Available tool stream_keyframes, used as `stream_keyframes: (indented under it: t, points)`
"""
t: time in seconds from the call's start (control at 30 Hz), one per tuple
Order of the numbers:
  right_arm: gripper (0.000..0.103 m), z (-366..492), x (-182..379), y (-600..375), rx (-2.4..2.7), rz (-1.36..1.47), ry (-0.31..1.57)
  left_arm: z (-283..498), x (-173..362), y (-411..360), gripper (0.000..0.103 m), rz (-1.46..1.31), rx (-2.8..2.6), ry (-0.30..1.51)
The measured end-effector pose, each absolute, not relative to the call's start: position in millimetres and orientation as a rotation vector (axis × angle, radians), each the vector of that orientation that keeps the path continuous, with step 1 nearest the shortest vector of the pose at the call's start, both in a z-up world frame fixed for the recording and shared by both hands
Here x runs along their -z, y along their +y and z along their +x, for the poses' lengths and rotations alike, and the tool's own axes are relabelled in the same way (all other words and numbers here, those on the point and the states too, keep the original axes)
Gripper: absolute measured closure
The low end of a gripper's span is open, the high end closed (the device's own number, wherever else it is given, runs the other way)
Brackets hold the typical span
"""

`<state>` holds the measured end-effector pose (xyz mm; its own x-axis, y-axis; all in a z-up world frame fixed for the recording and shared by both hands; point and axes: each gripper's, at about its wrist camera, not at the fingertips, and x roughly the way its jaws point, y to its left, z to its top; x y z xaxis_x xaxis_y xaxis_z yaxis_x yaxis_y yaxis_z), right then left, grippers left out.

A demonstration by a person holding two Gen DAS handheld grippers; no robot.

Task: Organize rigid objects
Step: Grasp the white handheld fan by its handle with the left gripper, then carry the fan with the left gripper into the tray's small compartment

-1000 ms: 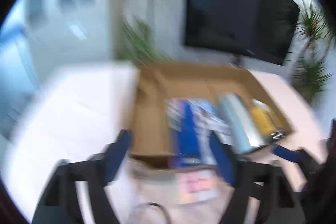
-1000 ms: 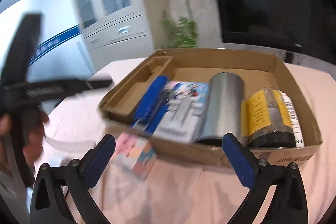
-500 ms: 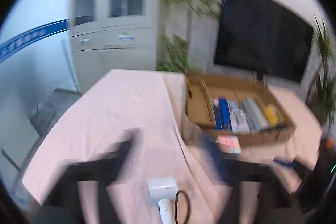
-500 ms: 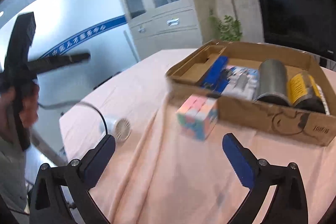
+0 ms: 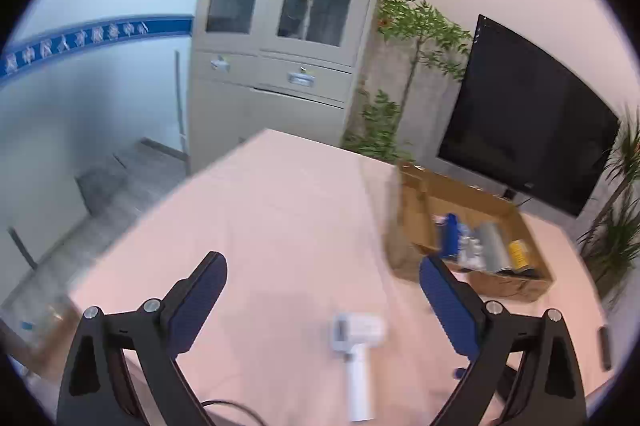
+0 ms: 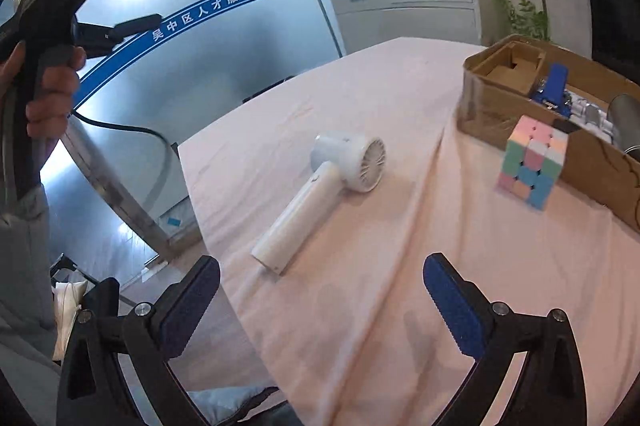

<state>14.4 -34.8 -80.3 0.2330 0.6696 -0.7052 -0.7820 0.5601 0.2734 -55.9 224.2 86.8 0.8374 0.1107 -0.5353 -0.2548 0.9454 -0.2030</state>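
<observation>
Both sets of tongs are empty. The left tongs (image 5: 322, 280) have just been opening and now gape wide with nothing between their blue pads, and the right tongs (image 6: 322, 290) stand equally wide over bare cloth. The white handheld fan (image 6: 320, 192) lies on its side on the pink-covered tabletop (image 6: 400, 98), its round head toward the cardboard box (image 6: 592, 162) and its handle pointing back at the person. The pastel puzzle cube (image 6: 532, 162) stands just beside the box's near wall, apparently touching it. The box already holds a blue item (image 6: 554, 84), a grey cylinder (image 5: 494, 246) and a yellow-labelled can (image 5: 519, 253). From here the fan looks like the next thing to collect. I would close across the straight handle rather than the bulging head, since the head is smooth and rounded and would likely slip. The pads should come down astride the handle, squarely across its length. The cloth is wrinkled, so a low scoop may snag it. The cube, with its flat faces, should be the easier grab for the right tongs.
</observation>
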Motion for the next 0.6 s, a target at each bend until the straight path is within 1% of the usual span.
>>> stream_keyframes:
  t: [0.07, 0.1, 0.23, 0.27, 0.3, 0.33, 0.37, 0.43, 0.47, 0.5, 0.53, 0.57, 0.6]
  points:
    - [0.0, 15, 85, -27, -1.003, -0.132, 0.913, -45, -68, 223, 0.006, -0.213, -0.203, 0.639]
    - [0.001, 16, 87, -23, -1.005, -0.121, 0.926, -36, -51, 221, 0.006, -0.227, -0.177, 0.689]
    - [0.002, 11, 92, -9, -0.989, -0.113, 0.935, 9, 49, 206, 0.007, -0.416, 0.051, 0.945]
    - [0.002, 8, 93, -8, -0.987, -0.123, 0.932, 18, 70, 202, 0.011, -0.465, 0.089, 0.994]
    - [0.003, 7, 94, -8, -0.984, -0.132, 0.929, 28, 92, 196, 0.019, -0.52, 0.117, 1.062]
    - [0.003, 5, 93, -9, -0.976, -0.144, 0.925, 33, 105, 189, 0.025, -0.543, 0.157, 1.093]
    - [0.004, 3, 94, -11, -0.959, -0.16, 0.922, 33, 110, 184, 0.036, -0.552, 0.186, 1.098]
    - [0.012, 4, 94, -16, -0.948, -0.17, 0.928, 34, 110, 172, 0.039, -0.544, 0.213, 1.068]
    - [0.019, 6, 97, -16, -0.939, -0.173, 0.944, 35, 113, 167, 0.047, -0.544, 0.224, 1.081]
    - [0.026, 8, 99, -17, -0.934, -0.174, 0.954, 34, 115, 165, 0.061, -0.555, 0.23, 1.09]
    - [0.031, 9, 102, -16, -0.931, -0.179, 0.966, 32, 119, 161, 0.064, -0.573, 0.235, 1.094]
    - [0.041, 10, 104, -14, -0.932, -0.184, 0.973, 31, 120, 159, 0.064, -0.573, 0.228, 1.091]
    - [0.048, 11, 105, -12, -0.935, -0.193, 0.975, 31, 121, 156, 0.065, -0.575, 0.219, 1.093]
